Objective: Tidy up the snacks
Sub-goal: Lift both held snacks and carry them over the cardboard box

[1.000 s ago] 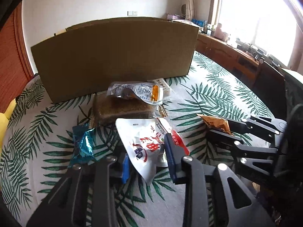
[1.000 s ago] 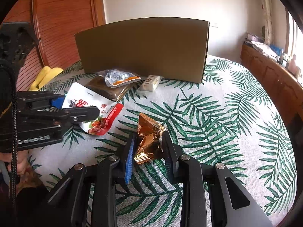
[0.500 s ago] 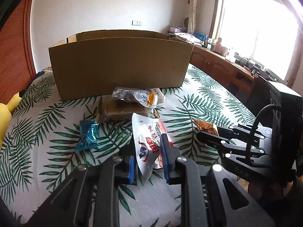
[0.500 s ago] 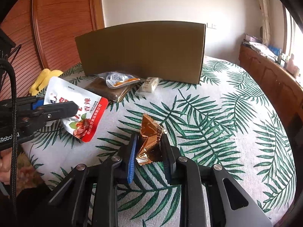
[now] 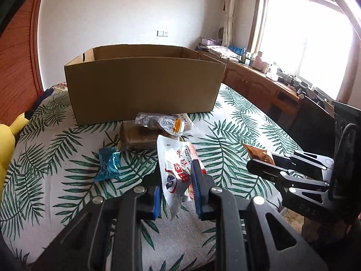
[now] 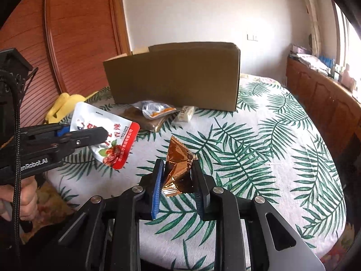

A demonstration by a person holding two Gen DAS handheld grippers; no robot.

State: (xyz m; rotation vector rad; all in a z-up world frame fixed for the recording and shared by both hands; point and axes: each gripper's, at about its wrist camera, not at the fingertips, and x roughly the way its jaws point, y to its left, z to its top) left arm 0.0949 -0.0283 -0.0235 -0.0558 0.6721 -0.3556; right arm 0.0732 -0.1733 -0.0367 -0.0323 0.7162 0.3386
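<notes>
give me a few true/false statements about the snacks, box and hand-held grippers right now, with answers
1. The left hand-held gripper is shut on the white pouch. True.
2. The right hand-held gripper is empty. False: it is shut on the copper packet.
3. The blue packet lies inside the box. False: it lies on the tablecloth, in front of the box.
4. A clear packet rests on the brown block. True.
5. The box is closed with flaps. False: its top is open.
</notes>
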